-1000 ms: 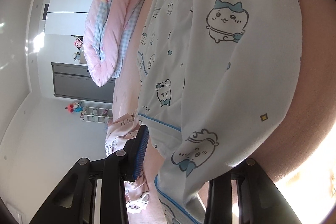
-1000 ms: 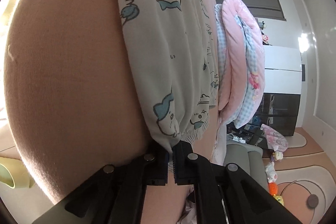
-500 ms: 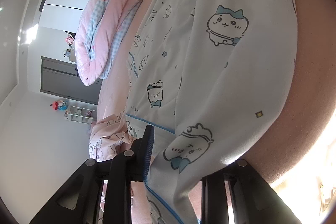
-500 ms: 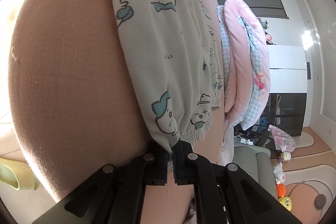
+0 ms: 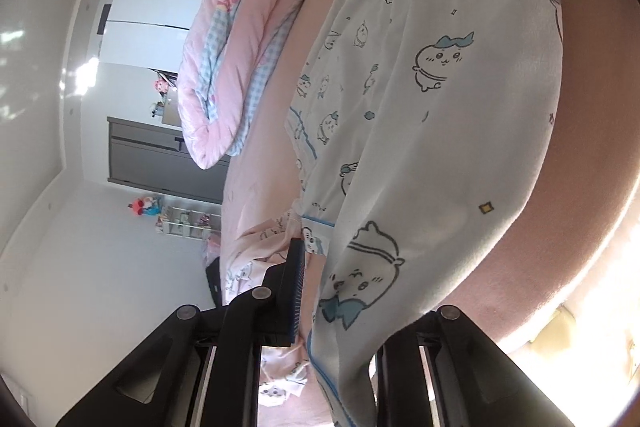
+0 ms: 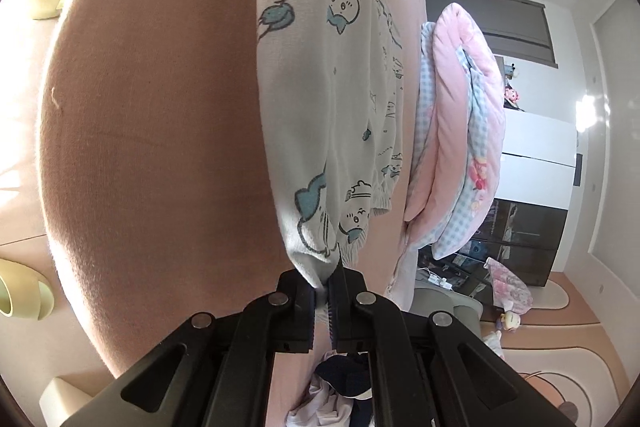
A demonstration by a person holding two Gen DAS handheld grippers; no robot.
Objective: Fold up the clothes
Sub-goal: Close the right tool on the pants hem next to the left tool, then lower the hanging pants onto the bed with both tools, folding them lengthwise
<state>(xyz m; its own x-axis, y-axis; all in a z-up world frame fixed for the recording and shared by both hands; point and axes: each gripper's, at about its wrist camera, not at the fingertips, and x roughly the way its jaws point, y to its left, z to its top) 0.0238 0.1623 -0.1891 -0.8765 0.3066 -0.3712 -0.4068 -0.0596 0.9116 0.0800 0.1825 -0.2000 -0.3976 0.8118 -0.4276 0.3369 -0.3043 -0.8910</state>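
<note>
Two ends of one garment are what the next move depends on: the white cotton pyjama trousers printed with blue-bowed cartoon animals (image 5: pixel 432 131) lie stretched lengthwise on the bed's pinkish-brown sheet (image 5: pixel 592 155), their long axis running from one hand-held gripper to the other. The gathered cuffs sit at the far end in the left wrist view and right at the tips in the right wrist view, so the right hand has the cuff end and the left the opposite end.

The left hand-held gripper (image 5: pixel 336 303) is closing, with the blue-piped edge of the cloth draped between its jaws; only the ribbed left pad (image 5: pixel 294 291) shows, the other is hidden under fabric, so whether the cloth is pinched yet is unclear. The right hand-held gripper (image 6: pixel 322 291) is almost fully closed, clamped on the bunched elastic cuff (image 6: pixel 316 259).

A rolled pink-and-blue checked quilt (image 6: pixel 456 131) lies beside the trousers, not touching them.
</note>
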